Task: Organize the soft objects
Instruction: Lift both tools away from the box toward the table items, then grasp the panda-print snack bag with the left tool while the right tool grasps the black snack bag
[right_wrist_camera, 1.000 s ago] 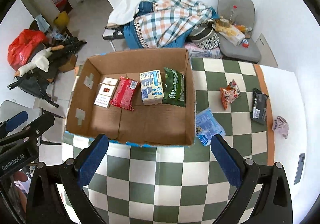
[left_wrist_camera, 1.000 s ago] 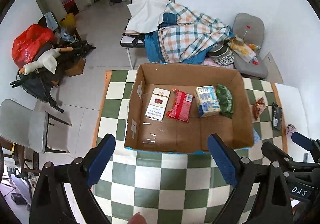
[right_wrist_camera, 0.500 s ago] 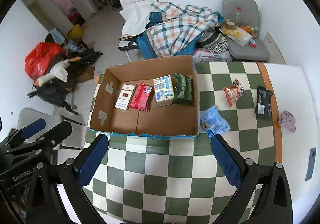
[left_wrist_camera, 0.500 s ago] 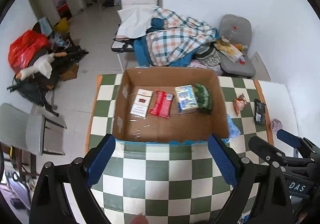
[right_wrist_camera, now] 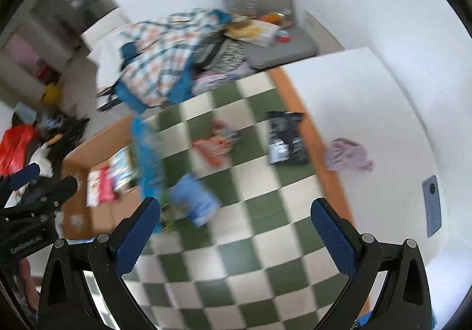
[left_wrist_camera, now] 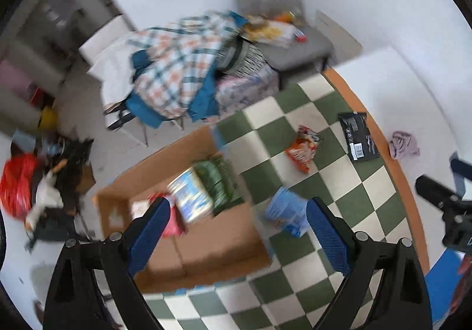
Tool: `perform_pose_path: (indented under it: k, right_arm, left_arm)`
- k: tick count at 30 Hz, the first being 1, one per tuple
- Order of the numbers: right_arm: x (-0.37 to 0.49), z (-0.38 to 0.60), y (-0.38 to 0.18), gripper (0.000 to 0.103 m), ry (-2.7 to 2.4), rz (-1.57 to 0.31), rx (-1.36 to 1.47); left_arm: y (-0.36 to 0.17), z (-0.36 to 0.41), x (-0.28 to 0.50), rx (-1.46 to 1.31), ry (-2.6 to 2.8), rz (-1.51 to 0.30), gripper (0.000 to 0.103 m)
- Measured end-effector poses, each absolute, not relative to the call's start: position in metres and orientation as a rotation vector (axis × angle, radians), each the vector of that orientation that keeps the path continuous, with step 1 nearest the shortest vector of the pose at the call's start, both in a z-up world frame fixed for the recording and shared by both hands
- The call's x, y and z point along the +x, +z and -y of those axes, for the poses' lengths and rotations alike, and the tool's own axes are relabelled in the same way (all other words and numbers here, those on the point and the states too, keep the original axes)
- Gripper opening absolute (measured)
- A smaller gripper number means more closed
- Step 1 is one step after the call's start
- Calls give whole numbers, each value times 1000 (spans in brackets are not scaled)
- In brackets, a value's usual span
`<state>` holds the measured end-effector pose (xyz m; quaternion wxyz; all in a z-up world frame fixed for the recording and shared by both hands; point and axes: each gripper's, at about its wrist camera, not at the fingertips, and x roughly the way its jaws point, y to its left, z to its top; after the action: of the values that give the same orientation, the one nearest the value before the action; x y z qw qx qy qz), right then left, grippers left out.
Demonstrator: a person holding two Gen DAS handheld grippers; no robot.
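On the checkered worktop (right_wrist_camera: pixel 265 279), beside the cardboard box (left_wrist_camera: pixel 212 244): blue packet (right_wrist_camera: pixel 196 200), orange packet (left_wrist_camera: pixel 303 150), black packet (right_wrist_camera: pixel 284 138) now nearer view centre after both views swing right. Left claw (left_wrist_camera: pixel 236 232) and right claw (right_wrist_camera: pixel 236 232) gaping, empty. Probably heading for loose packets.

checkered table (right_wrist_camera: pixel 265 256) carries cardboard box (left_wrist_camera: pixel 212 244), blue pouch (left_wrist_camera: pixel 284 213), orange packet (left_wrist_camera: pixel 303 148), black packet (left_wrist_camera: pixel 358 141).
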<state>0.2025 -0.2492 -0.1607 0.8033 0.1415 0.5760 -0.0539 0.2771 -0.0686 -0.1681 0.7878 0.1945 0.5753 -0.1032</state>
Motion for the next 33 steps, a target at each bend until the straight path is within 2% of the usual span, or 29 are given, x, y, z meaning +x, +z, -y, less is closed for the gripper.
perform_pose_path:
  k: [8,15,21,23,25,27,28,33]
  right_arm:
    - [283,341,-264,103,-153,-1379,400]
    - [339,354,-357,103,-131,-1524,422]
    - [364,349,-401,102,-122,-1602,379]
    - [369,345,-412,101,-126,-1621,362]
    - [373,342,-420,97,-137,-1639,343]
    - [377,339,-429,87,-151,-1657,333]
    - [378,337,-433,85,-158,-1666,328]
    - [383,324,-442,82,-193,-1684,264]
  left_arm:
    - [-285,159,348,549,-317,-1439,94]
    - [-360,189,367,634,-331,-1547,94]
    - [-406,201,374,668,-351,-1612,94]
    - [-413,202,375,687,-340,-1610,84]
    - [-417,202,377,687,-338,-1617,67]
    - [-420,201,377,682,-330,-1624,54]
    - [-419,201,378,669,-336,-1621,50]
    - [-417,197,382,627,-347,-1623,46]
